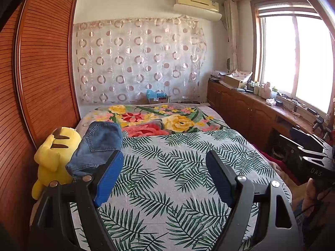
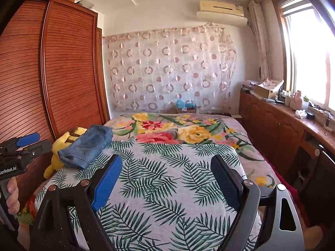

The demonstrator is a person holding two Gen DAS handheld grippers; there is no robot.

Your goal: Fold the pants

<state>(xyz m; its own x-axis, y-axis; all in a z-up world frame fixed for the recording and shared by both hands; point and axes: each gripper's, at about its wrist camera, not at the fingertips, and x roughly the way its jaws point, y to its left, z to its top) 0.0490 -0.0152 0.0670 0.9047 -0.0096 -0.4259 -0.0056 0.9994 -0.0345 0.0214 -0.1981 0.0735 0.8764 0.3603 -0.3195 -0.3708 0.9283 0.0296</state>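
Over the bed point(image 1: 188, 188) both grippers hover with nothing between their blue pads. The left gripper point(image 1: 165, 179) has its jaws wide apart above the leaf-print sheet point(image 1: 178, 167), and the right gripper point(image 2: 167, 182) is spread just as wide beside it, empty too. The pants point(image 1: 98, 146), blue denim, lie folded into a compact bundle at the bed's left edge, resting on the sheet and touching the yellow plush toy point(image 1: 52, 156) that sits between them and the wardrobe point(image 1: 46, 62). From the right gripper's camera the pants point(image 2: 88, 146) are well apart from both sets of jaws, to the left and farther up the bed. Beyond the sheet a flowered blanket point(image 1: 157, 119) covers the far half of the bed. A hand point(image 2: 12, 196) grips the left gripper's handle at the edge of the right camera's view.
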